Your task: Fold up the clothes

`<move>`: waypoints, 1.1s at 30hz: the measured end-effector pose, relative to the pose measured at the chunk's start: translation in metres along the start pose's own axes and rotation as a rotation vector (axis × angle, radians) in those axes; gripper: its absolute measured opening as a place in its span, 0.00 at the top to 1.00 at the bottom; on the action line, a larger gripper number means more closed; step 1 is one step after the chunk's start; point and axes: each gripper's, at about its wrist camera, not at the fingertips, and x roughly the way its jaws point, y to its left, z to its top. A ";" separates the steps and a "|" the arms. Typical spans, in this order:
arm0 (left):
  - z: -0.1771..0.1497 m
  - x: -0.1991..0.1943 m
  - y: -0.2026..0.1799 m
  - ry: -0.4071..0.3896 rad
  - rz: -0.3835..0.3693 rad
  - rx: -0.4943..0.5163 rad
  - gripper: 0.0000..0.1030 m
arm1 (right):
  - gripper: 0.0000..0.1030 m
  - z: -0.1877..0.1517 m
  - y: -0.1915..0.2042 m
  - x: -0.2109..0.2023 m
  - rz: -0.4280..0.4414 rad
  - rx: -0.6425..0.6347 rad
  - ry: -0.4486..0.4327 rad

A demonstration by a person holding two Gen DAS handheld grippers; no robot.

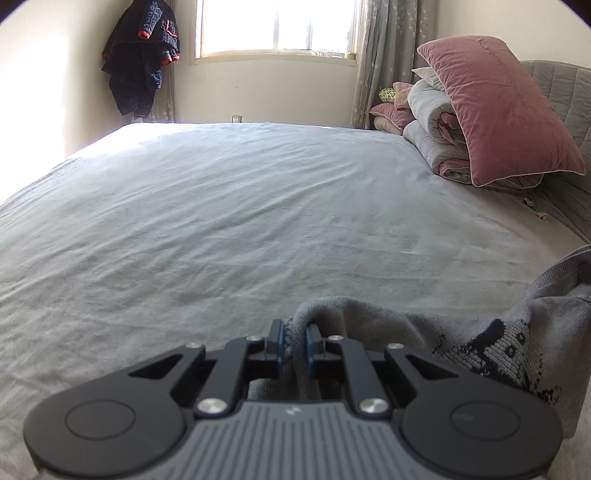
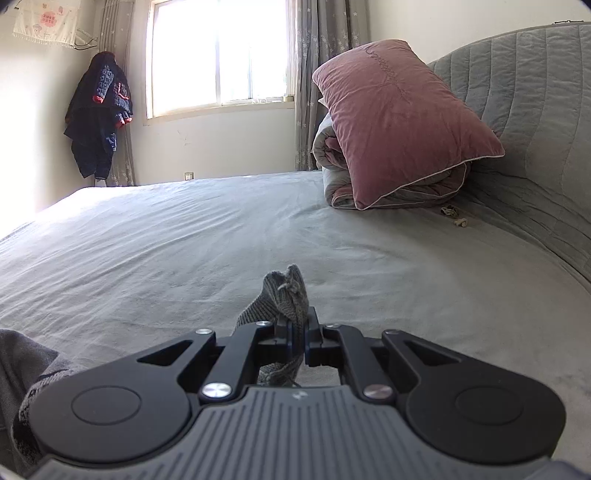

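Note:
A grey knitted sweater (image 1: 480, 332) with a dark pattern hangs between both grippers above the bed. My left gripper (image 1: 294, 341) is shut on a rolled edge of the sweater, and the cloth runs off to the right of it. My right gripper (image 2: 297, 338) is shut on another bunched edge of the same grey sweater (image 2: 286, 295), which sticks up past the fingertips. More of the garment shows at the lower left of the right wrist view. The rest of the sweater is hidden below the grippers.
A wide bed with a grey sheet (image 1: 221, 206) spreads out ahead. A pink pillow (image 1: 506, 110) leans on a folded quilt (image 1: 436, 125) by the grey headboard (image 2: 535, 110). Dark clothes (image 1: 142, 55) hang in the far corner beside the window (image 1: 273, 26).

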 end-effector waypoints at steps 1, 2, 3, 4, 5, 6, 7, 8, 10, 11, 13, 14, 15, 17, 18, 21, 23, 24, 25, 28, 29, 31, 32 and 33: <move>0.002 0.007 0.000 0.004 0.013 0.003 0.89 | 0.94 0.000 0.002 0.005 -0.003 -0.009 -0.003; 0.005 0.014 -0.001 0.008 0.025 0.006 0.89 | 0.94 0.000 0.004 0.011 -0.006 -0.018 -0.006; 0.007 0.021 -0.001 0.012 0.038 0.009 0.89 | 0.94 0.000 0.005 0.016 -0.008 -0.027 -0.009; 0.008 0.027 -0.001 0.015 0.048 0.011 0.89 | 0.94 -0.001 0.007 0.021 -0.010 -0.038 -0.011; 0.008 0.034 0.000 0.017 0.057 0.011 0.89 | 0.94 -0.003 0.009 0.026 -0.011 -0.049 -0.012; 0.007 0.041 0.000 0.018 0.066 0.012 0.89 | 0.94 -0.004 0.011 0.031 -0.012 -0.060 -0.014; 0.007 0.048 0.001 0.020 0.075 0.013 0.89 | 0.94 -0.006 0.013 0.036 -0.013 -0.071 -0.015; 0.006 0.055 0.001 0.022 0.084 0.014 0.89 | 0.94 -0.008 0.014 0.041 -0.015 -0.082 -0.016; 0.003 0.070 0.002 0.030 0.100 0.016 0.89 | 0.94 -0.012 0.015 0.051 -0.013 -0.085 -0.008; 0.000 0.077 0.003 0.041 0.106 0.016 0.89 | 0.94 -0.016 0.015 0.056 -0.009 -0.077 0.001; -0.008 0.089 0.003 0.054 0.111 0.014 0.89 | 0.94 -0.023 0.013 0.066 -0.003 -0.061 0.020; -0.012 0.094 0.003 0.053 0.111 0.012 0.89 | 0.94 -0.026 0.012 0.070 -0.003 -0.061 0.029; -0.016 0.098 0.003 0.052 0.111 0.009 0.89 | 0.94 -0.031 0.012 0.075 -0.005 -0.065 0.041; -0.020 0.100 0.002 0.038 0.118 0.016 0.89 | 0.94 -0.040 0.010 0.084 -0.002 -0.054 0.073; -0.022 0.101 0.001 0.030 0.122 0.021 0.89 | 0.94 -0.044 0.008 0.089 -0.001 -0.049 0.089; -0.027 0.102 -0.003 0.004 0.135 0.035 0.88 | 0.94 -0.057 0.005 0.099 0.007 -0.025 0.142; -0.030 0.103 -0.005 -0.013 0.144 0.045 0.87 | 0.94 -0.062 0.003 0.102 0.013 -0.008 0.164; -0.032 0.103 -0.006 -0.021 0.148 0.050 0.87 | 0.94 -0.061 0.003 0.101 0.018 -0.002 0.168; -0.033 0.103 -0.007 -0.030 0.152 0.055 0.87 | 0.93 -0.059 0.003 0.101 0.024 -0.001 0.180; -0.032 0.101 -0.006 -0.025 0.162 0.030 0.75 | 0.87 -0.053 0.002 0.098 0.047 -0.006 0.215; -0.031 0.098 -0.006 -0.019 0.159 0.019 0.66 | 0.85 -0.051 0.002 0.094 0.055 -0.004 0.222; -0.030 0.091 -0.006 -0.007 0.140 0.000 0.51 | 0.77 -0.047 0.001 0.086 0.071 0.002 0.238; -0.030 0.087 -0.007 -0.001 0.128 -0.005 0.43 | 0.57 -0.045 -0.001 0.082 0.082 0.020 0.242; -0.029 0.082 -0.008 0.006 0.119 -0.009 0.34 | 0.47 -0.043 -0.004 0.077 0.094 0.040 0.246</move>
